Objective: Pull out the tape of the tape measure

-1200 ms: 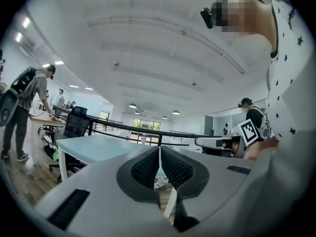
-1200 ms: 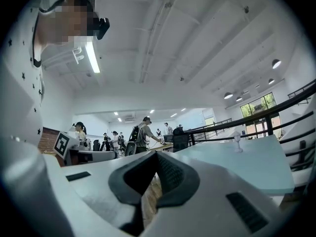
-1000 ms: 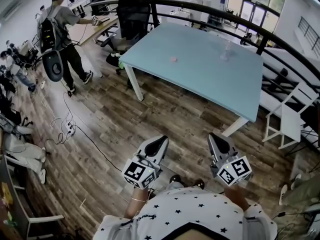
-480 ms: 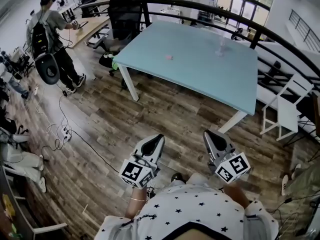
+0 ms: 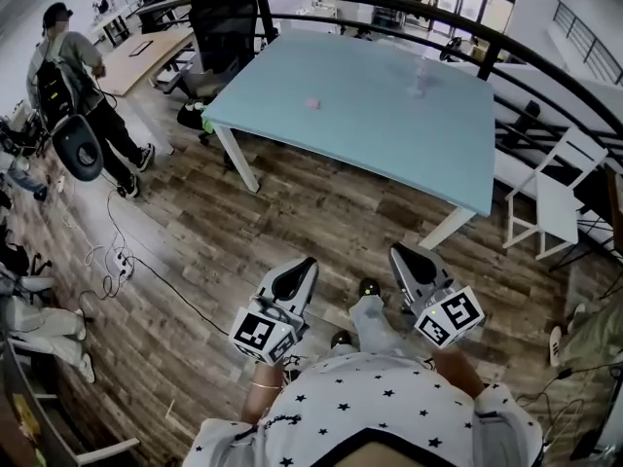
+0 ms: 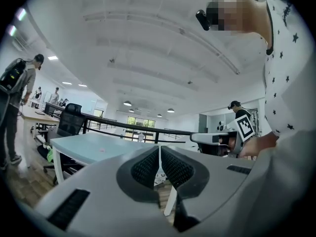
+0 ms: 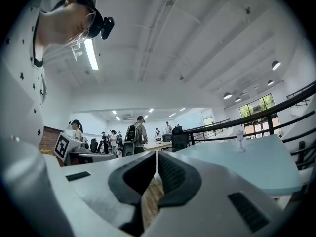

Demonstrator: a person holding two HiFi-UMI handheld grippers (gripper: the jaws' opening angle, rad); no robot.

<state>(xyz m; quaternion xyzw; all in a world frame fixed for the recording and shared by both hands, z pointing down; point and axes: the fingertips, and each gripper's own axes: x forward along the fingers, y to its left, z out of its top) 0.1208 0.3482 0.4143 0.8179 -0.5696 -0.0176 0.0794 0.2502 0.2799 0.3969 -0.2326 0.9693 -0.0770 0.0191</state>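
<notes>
Both claws are clamped shut on nothing: the left gripper (image 5: pixel 298 276) and right gripper (image 5: pixel 409 263) point level at waist height, side by side, well short of the table (image 5: pixel 389 144). No tape measure shows plainly. The one candidate is a small pink thing (image 5: pixel 312 103) toward the table's left end, set in from the near edge (too small to be sure). My judgement is that this is only the approach, so I'd walk up to the near edge, open one claw for the case and save the other for the tape's tip. A clear stemmed piece (image 5: pixel 419 78) stands by the far edge, well apart. Bare wooden floor (image 5: pixel 292 212) lies ahead; cables (image 5: pixel 112 261) trail off to the left, and a white chair (image 5: pixel 550 212) sits past the right corner.
</notes>
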